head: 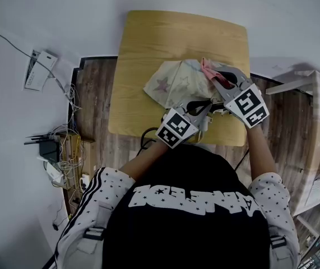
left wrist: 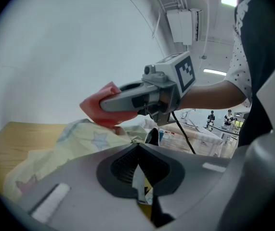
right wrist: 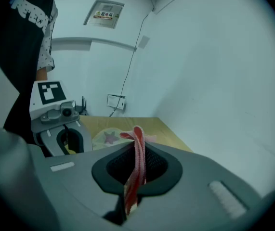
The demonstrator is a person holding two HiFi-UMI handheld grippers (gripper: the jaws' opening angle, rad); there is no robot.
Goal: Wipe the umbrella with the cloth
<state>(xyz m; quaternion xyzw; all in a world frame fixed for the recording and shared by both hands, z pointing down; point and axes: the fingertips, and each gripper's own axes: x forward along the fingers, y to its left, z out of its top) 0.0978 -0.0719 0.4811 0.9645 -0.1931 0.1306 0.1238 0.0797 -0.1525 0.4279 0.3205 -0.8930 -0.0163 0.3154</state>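
Umbrella (head: 171,83): lies collapsed as a pale, star-printed heap on the wooden bench (head: 148,38), toward its near right part.

Left tool (head: 206,106): reaches in from the near edge, angled toward the right and only slightly downward, behind it a bare forearm (head: 143,160) below a starred sleeve (head: 101,192). Clenched, with a thin pale fold at the umbrella's near edge pinched in the slit.

Right tool (head: 212,74): comes in from the right, tipped downward and pointed toward the far left across the heap, marker cube (head: 250,105) facing the head camera. Clamped on the red-pink cloth (head: 207,67), which stands up out of the closed slit as a narrow strip in the right gripper view and bulges beyond the tips in the left gripper view. Holds the cloth at the umbrella's far right edge, just above or touching the fabric; cannot tell which. Sits just beyond the left tool's tips, the two close together but apart.
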